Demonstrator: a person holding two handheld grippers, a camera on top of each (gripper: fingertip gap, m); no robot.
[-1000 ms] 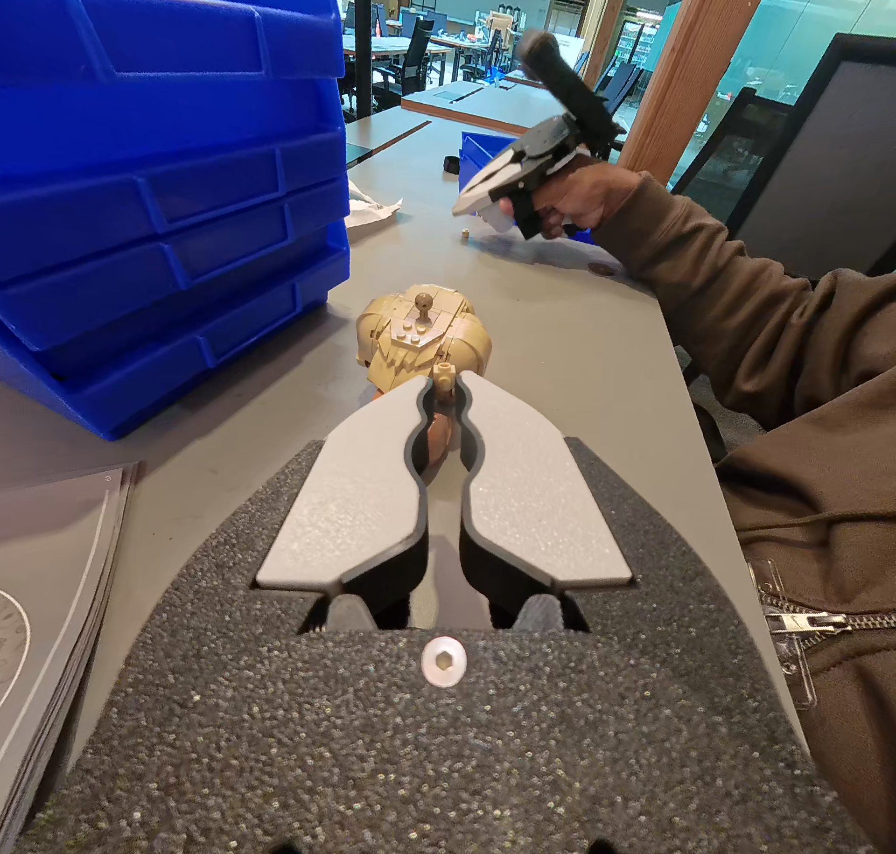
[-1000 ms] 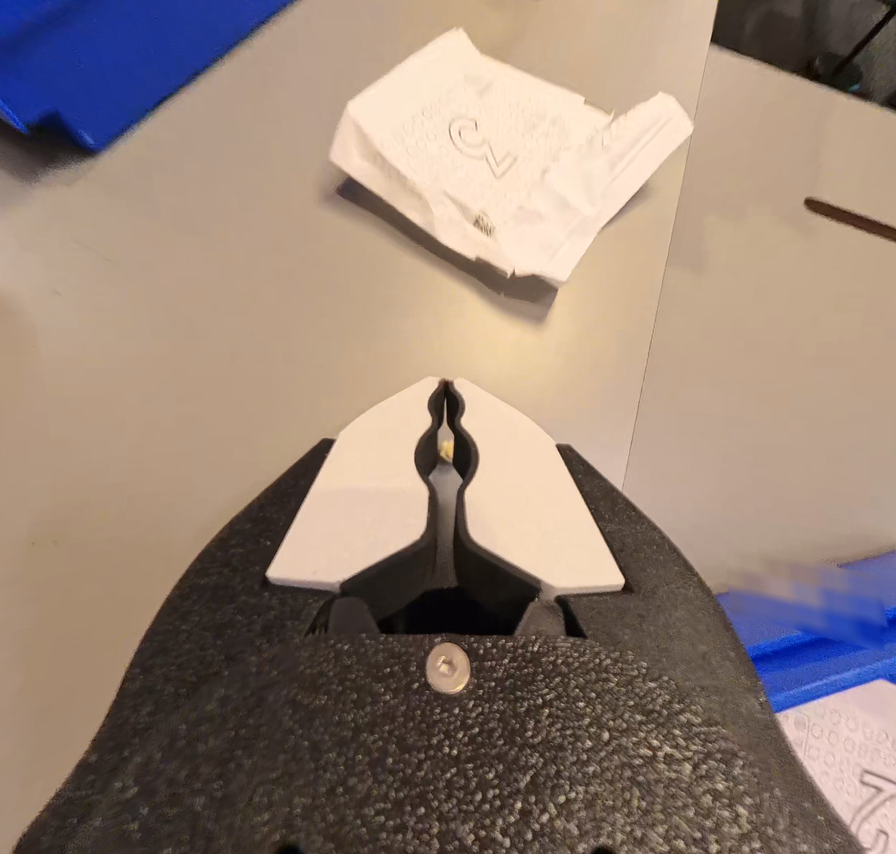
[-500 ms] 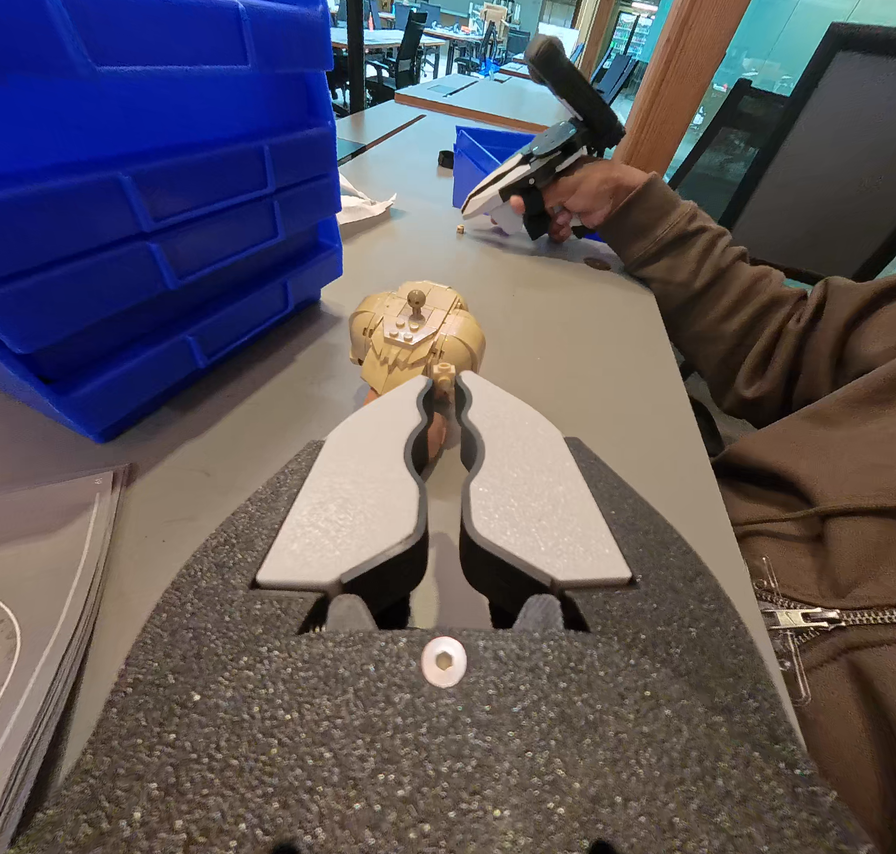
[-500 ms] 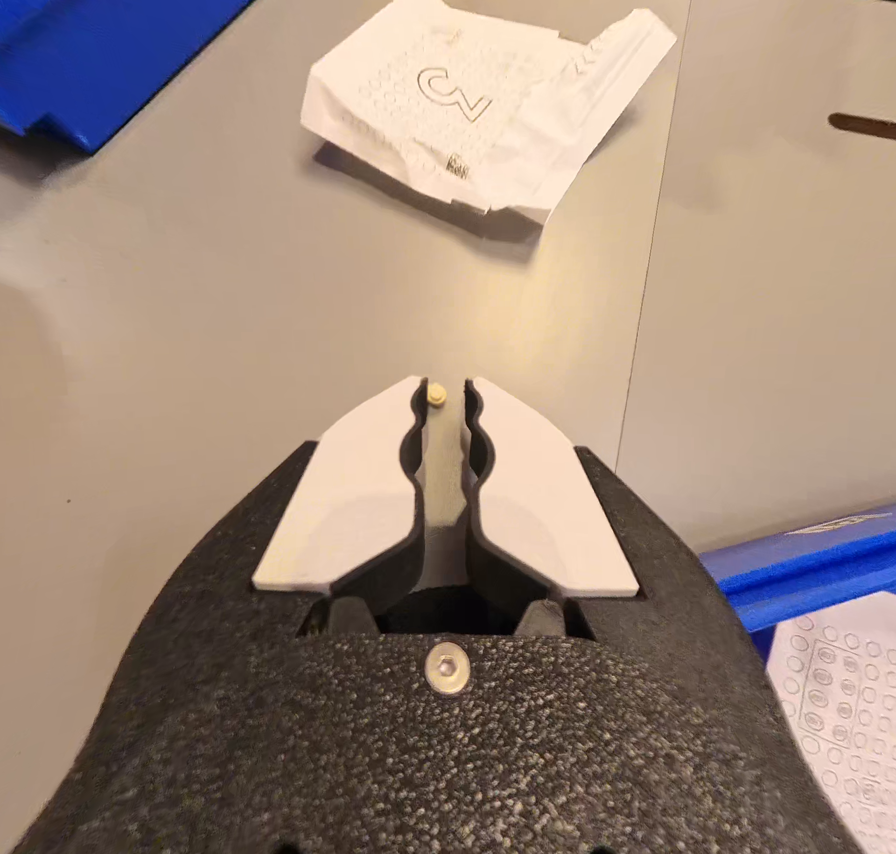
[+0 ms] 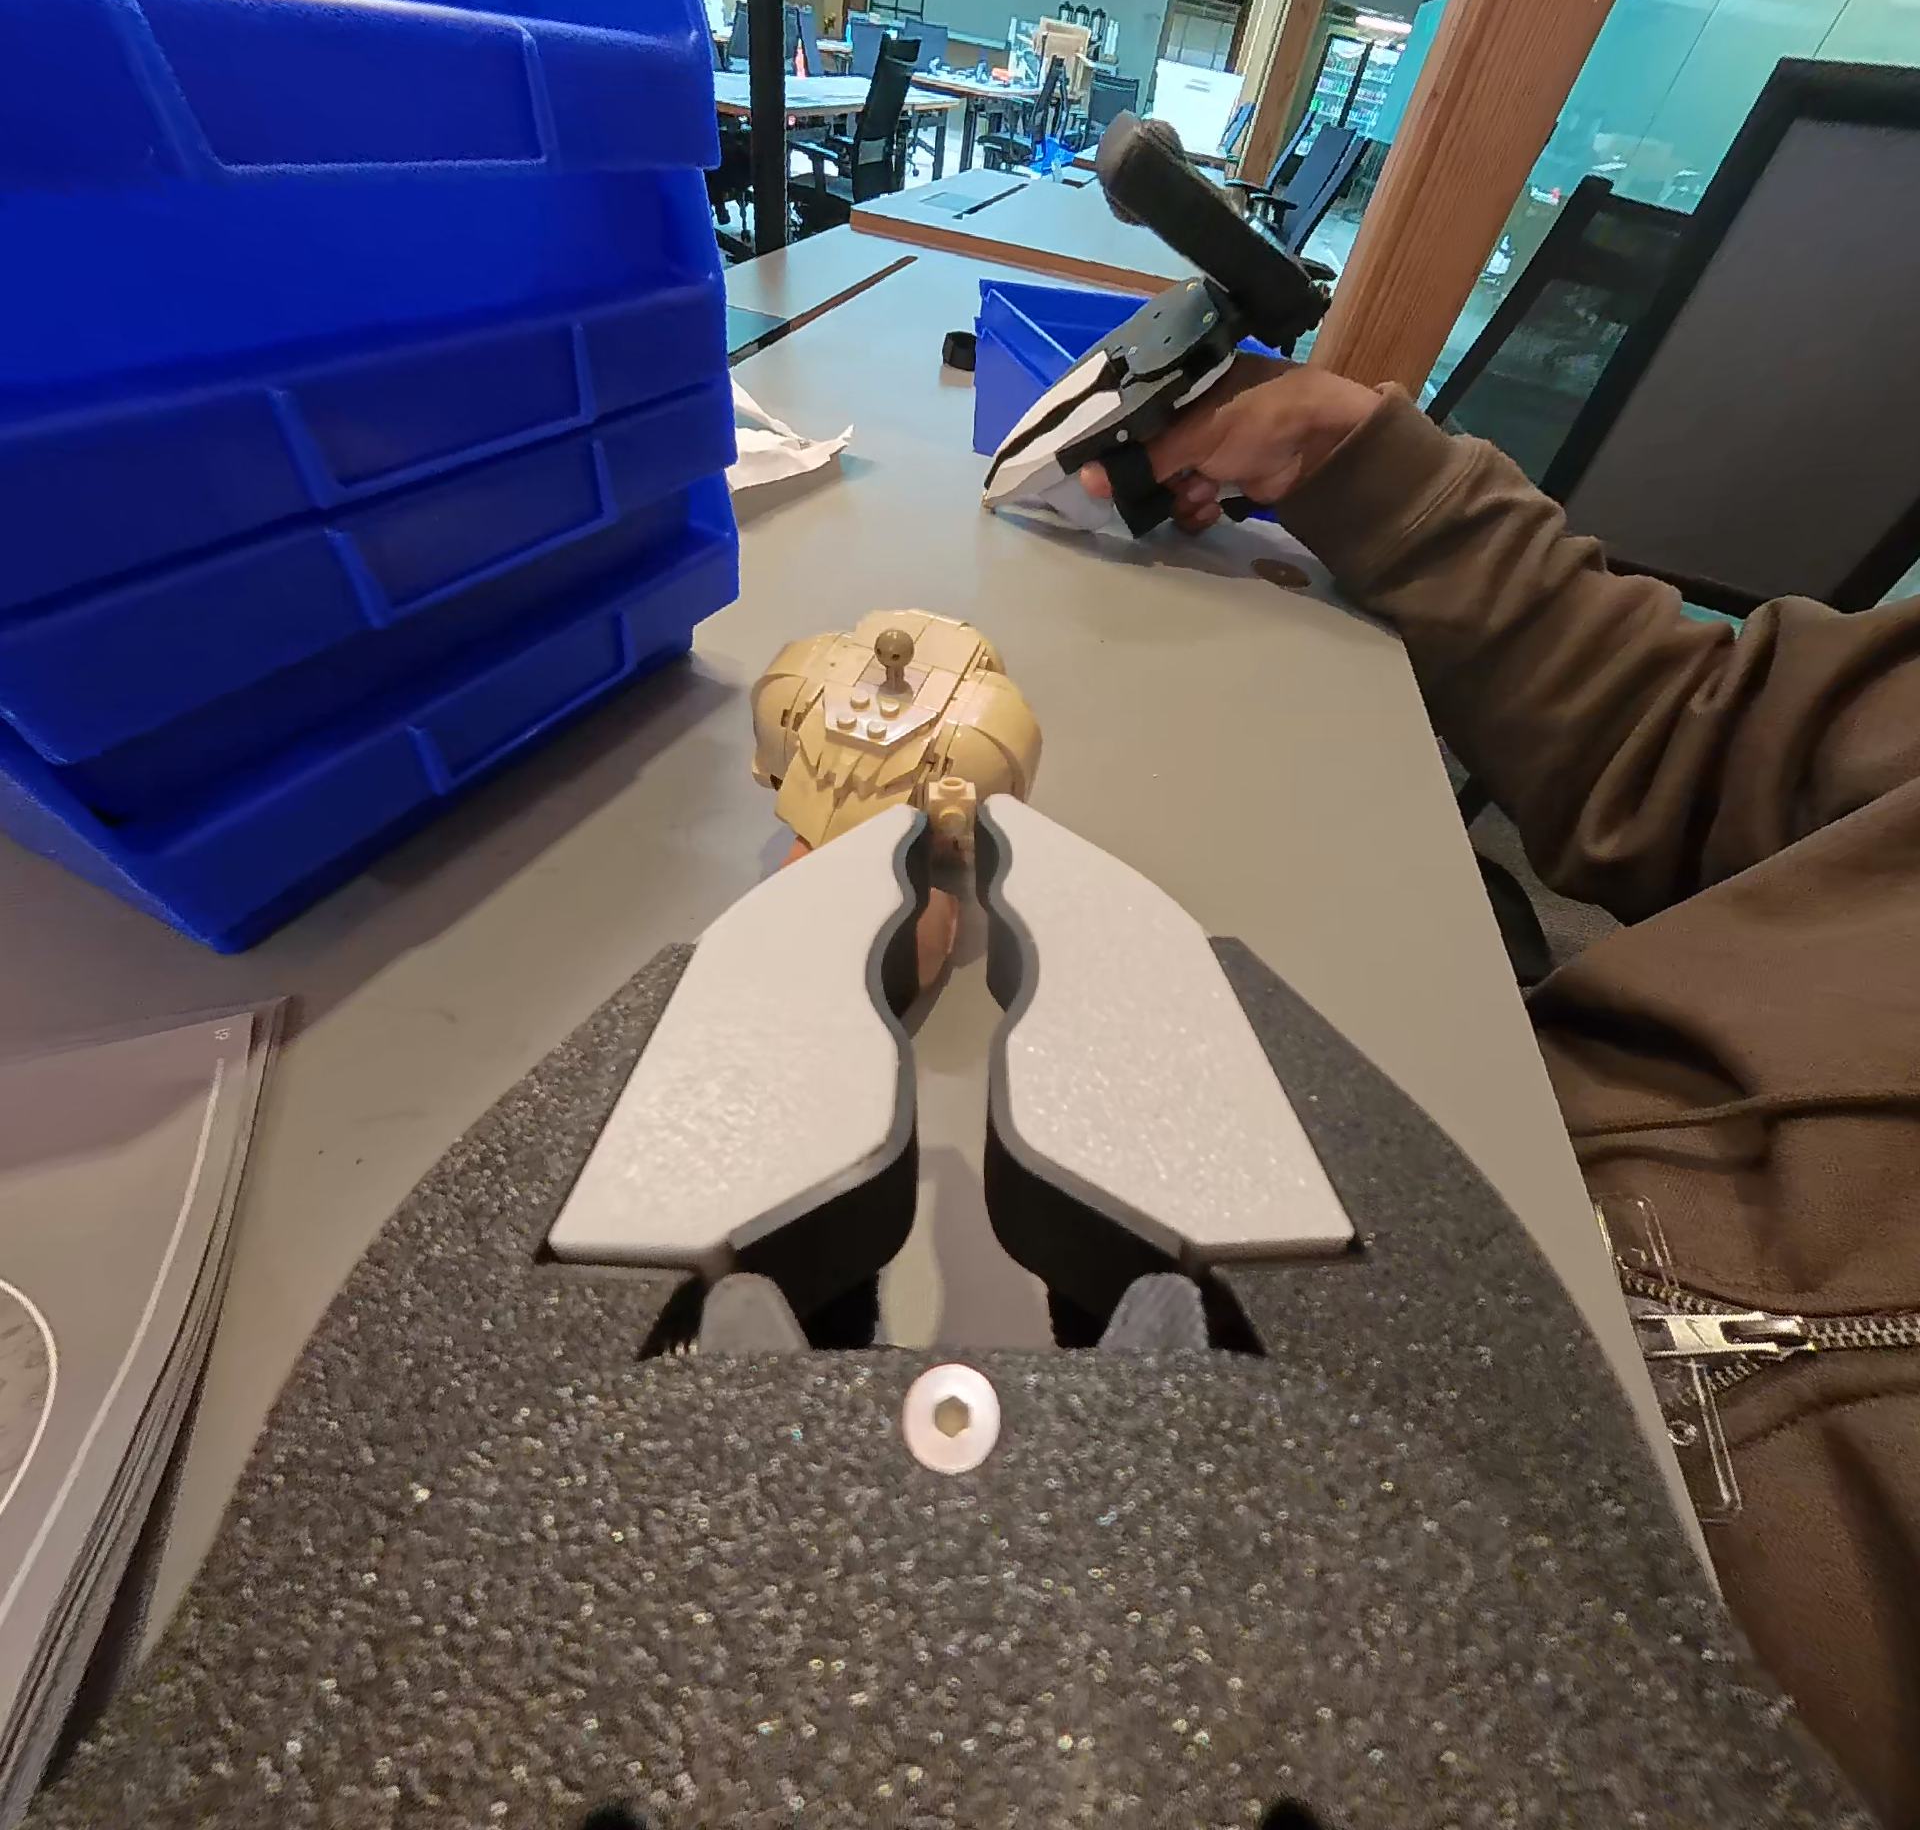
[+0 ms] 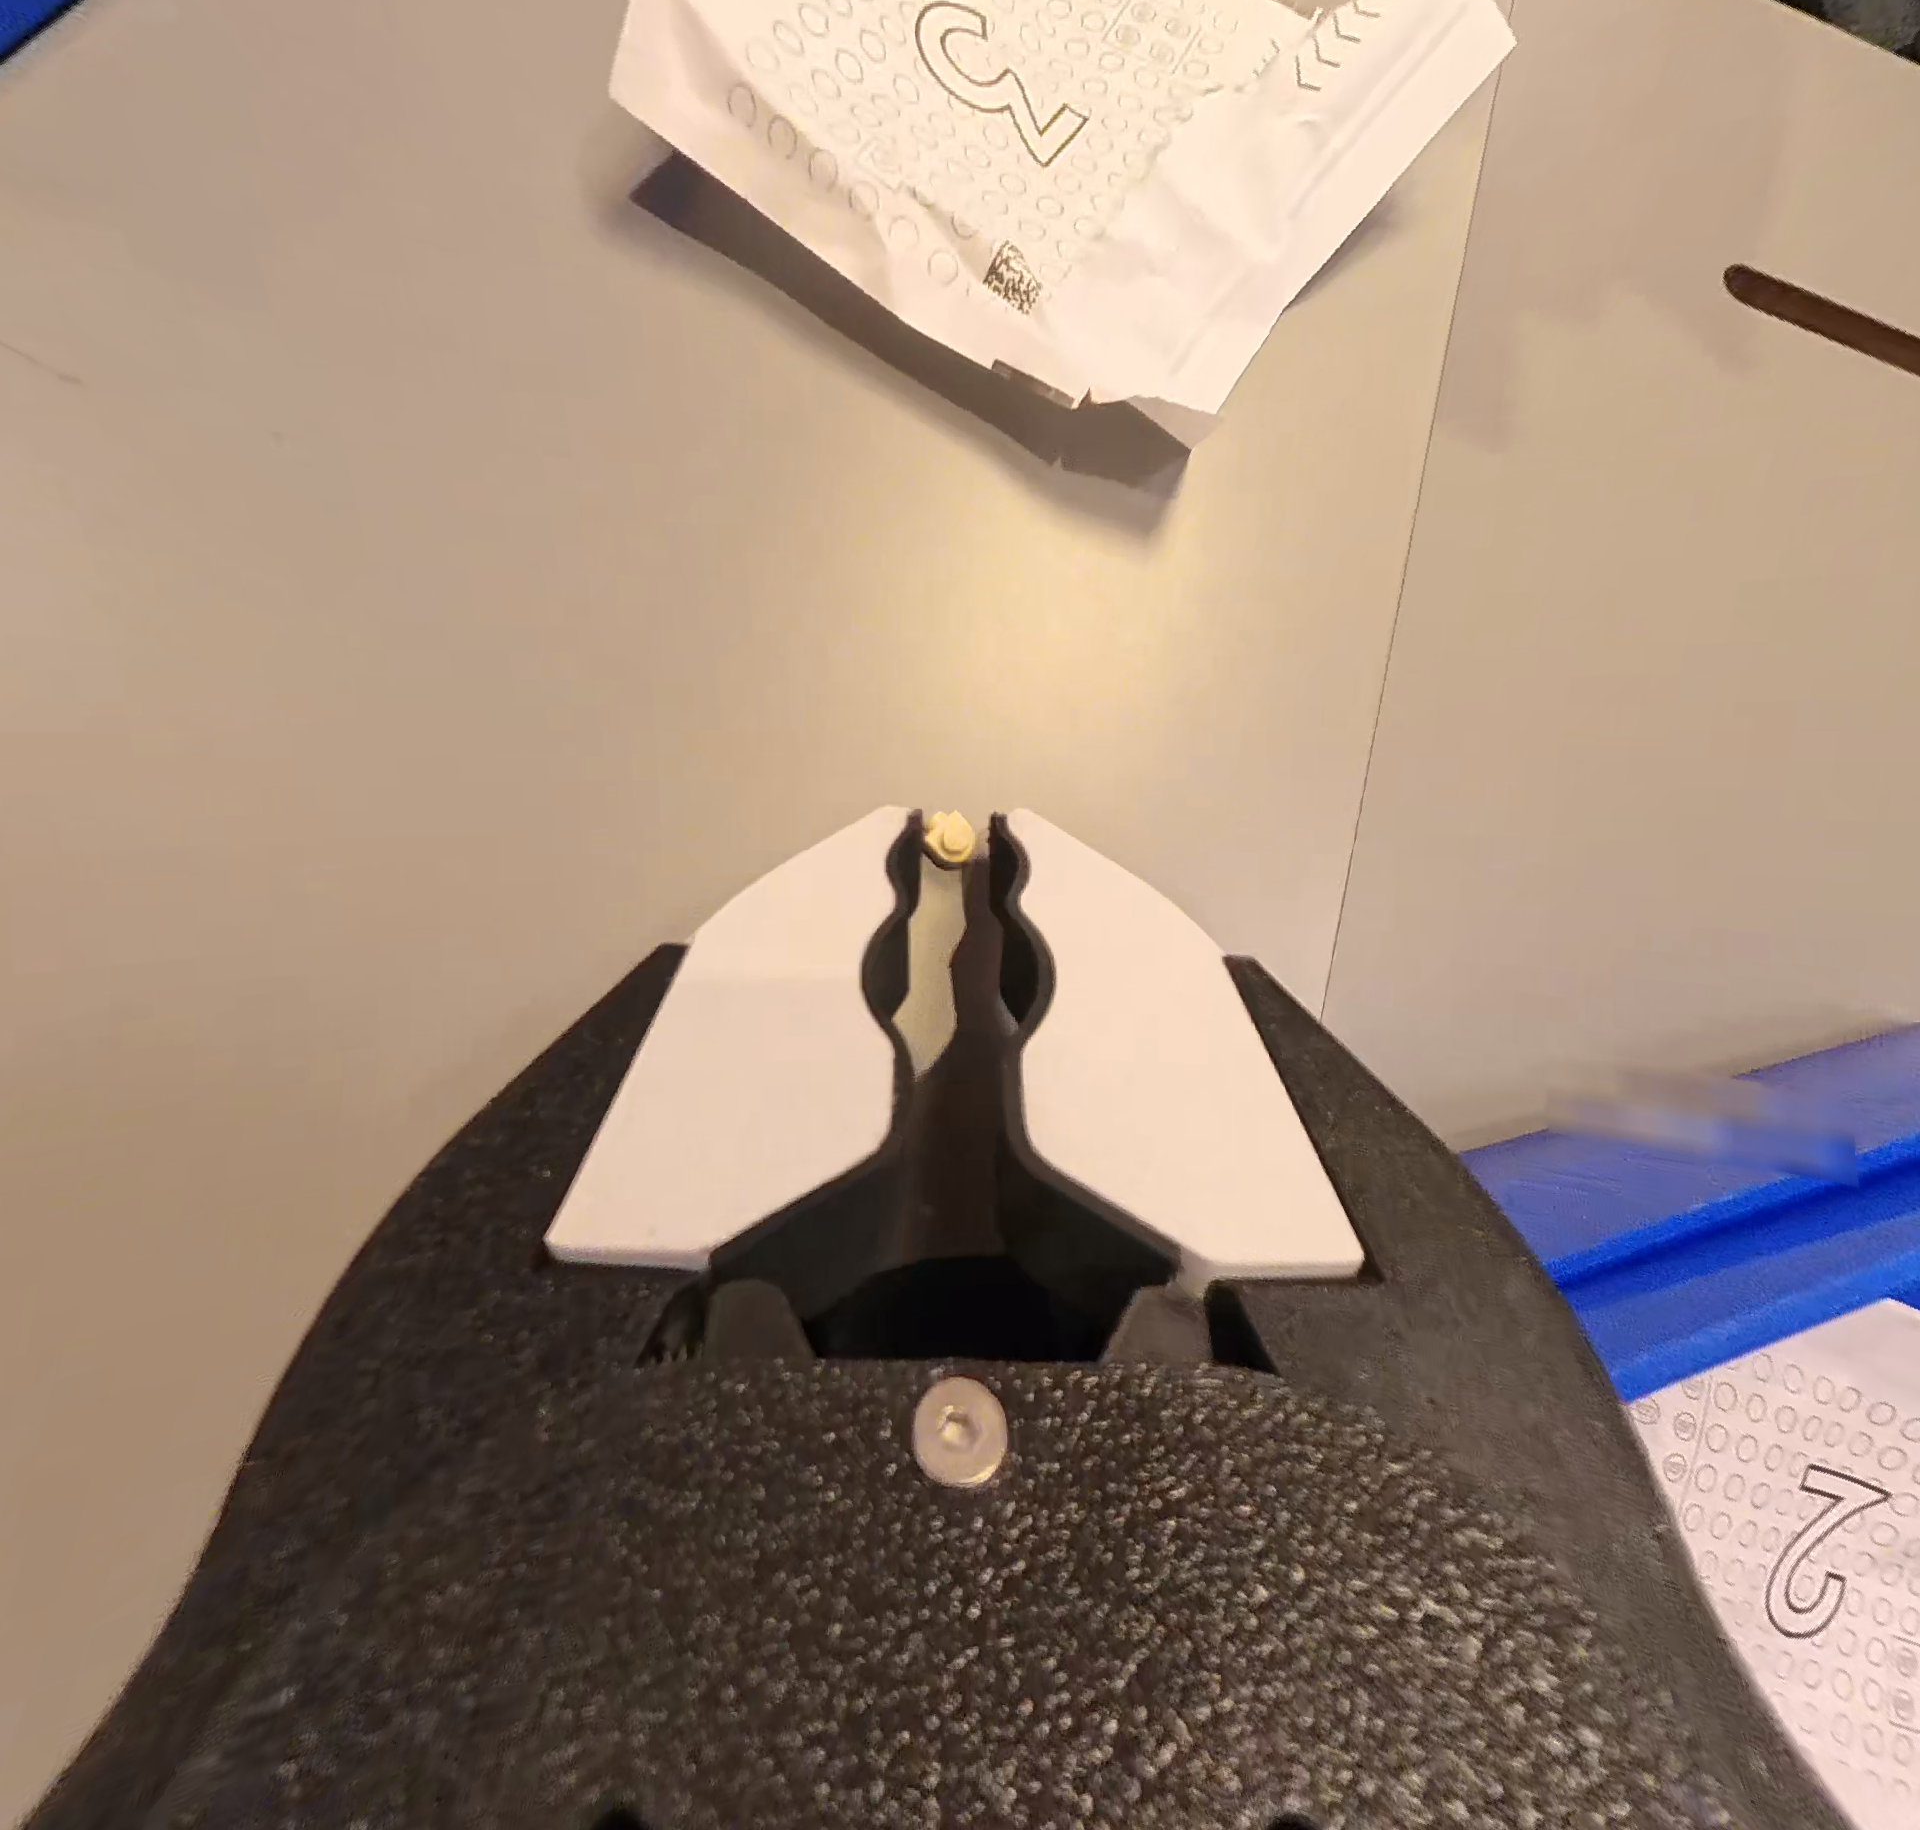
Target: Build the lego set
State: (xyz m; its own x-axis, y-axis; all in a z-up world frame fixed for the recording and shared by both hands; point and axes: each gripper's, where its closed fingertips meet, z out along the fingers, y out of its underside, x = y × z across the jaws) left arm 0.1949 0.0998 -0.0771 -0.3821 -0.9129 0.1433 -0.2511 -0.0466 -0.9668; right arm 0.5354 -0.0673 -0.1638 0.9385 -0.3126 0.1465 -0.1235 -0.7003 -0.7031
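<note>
At the far left of the left wrist view a dark booklet (image 5: 114, 1209) lies on the grey table (image 5: 1195, 741), and behind it rises a stack of blue bins (image 5: 343, 409). In the middle, the left gripper (image 5: 951, 824) has its jaws nearly closed, pinching a small tan stub at the near end of the tan lego model (image 5: 894, 731), which sits on the table just beyond the tips. To the right, the right gripper (image 5: 1003, 481) is held low in a hand (image 5: 1236, 440) with a brown sleeve (image 5: 1621, 658), tips at the table beside a blue tray (image 5: 1029, 346).

In the right wrist view, the right gripper (image 6: 956, 830) has its jaws slightly apart around 1 tiny tan piece (image 6: 948, 837), which touches the left finger; whether the right finger presses it I cannot tell.

The risk seems to lie here: with so small a part caught at the very tips, an uneven squeeze could flick it away or let it drop on the lift. The model, held by 1 stub, could pivot when pressed.

The table is smooth, matte grey, with a seam; an opened white paper bag (image 6: 1049, 149) lies on it. Behind is an open office with desks, chairs and a wooden post (image 5: 1455, 149).
</note>
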